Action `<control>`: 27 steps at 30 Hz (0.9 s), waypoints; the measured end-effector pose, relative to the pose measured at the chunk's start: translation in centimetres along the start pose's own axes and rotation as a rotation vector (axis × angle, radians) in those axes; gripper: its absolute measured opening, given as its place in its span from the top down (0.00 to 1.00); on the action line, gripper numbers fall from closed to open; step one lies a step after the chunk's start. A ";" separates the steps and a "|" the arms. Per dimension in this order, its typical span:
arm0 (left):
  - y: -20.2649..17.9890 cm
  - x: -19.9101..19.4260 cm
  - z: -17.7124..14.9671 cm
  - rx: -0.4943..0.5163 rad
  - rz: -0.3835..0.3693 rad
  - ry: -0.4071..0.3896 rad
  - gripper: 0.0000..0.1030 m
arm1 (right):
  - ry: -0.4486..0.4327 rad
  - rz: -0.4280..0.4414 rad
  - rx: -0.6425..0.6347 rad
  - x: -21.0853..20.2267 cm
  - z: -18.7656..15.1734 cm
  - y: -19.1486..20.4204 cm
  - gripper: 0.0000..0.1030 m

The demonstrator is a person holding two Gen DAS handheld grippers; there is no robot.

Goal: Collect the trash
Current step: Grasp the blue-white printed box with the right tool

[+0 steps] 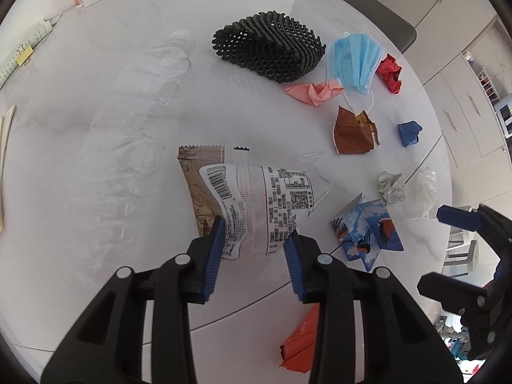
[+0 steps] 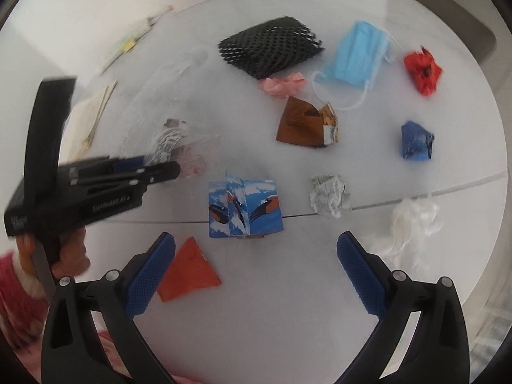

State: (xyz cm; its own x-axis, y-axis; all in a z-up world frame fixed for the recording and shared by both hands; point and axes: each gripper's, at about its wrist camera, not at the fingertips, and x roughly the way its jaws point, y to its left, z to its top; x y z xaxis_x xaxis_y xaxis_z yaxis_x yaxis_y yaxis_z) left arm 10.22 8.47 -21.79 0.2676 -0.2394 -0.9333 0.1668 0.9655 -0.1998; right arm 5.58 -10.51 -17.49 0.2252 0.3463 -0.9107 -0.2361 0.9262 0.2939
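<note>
A white tabletop [image 1: 96, 192] is carrying scattered litter, seen from cameras on two hand-held grippers pointing steeply down.

The left gripper [image 1: 252, 249] is hanging over a clear snack wrapper [image 1: 256, 198] printed with a barcode and small text, lying flat near the tabletop's middle. Its blue pads are standing on either side of the wrapper's near edge, partly narrowed; the film looks caught between them, but whether they are pressing it firmly cannot be told. No bin or bag is visible.

The right gripper [image 2: 256, 272] is spread wide and holding nothing, poised above a folded blue pictured paper [image 2: 244, 211], with an orange scrap [image 2: 188, 272] just beside its left pad.

Farther off are lying a black foam net [image 1: 268, 48], a blue face mask [image 1: 355, 60], a brown packet [image 1: 352, 131] and several crumpled balls of paper.

Judging the step in hand: thin film slips easily, so the left pads should be pinching a gathered fold before lifting slowly, while the right keeps clear until that wrapper is off the tabletop.
</note>
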 end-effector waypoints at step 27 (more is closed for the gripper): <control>4.2 -5.1 -2.2 0.104 -0.039 -0.075 0.65 | 0.055 -0.099 -0.040 4.1 1.4 4.4 0.18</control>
State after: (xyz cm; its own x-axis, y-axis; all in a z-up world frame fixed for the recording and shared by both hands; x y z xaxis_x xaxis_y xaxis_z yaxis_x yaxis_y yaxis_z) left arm 7.42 13.92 -18.56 0.3283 -0.2872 -0.8999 0.2751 0.9404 -0.1998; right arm 6.83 -4.75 -19.54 0.1974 0.2434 -0.9496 -0.2529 0.9485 0.1906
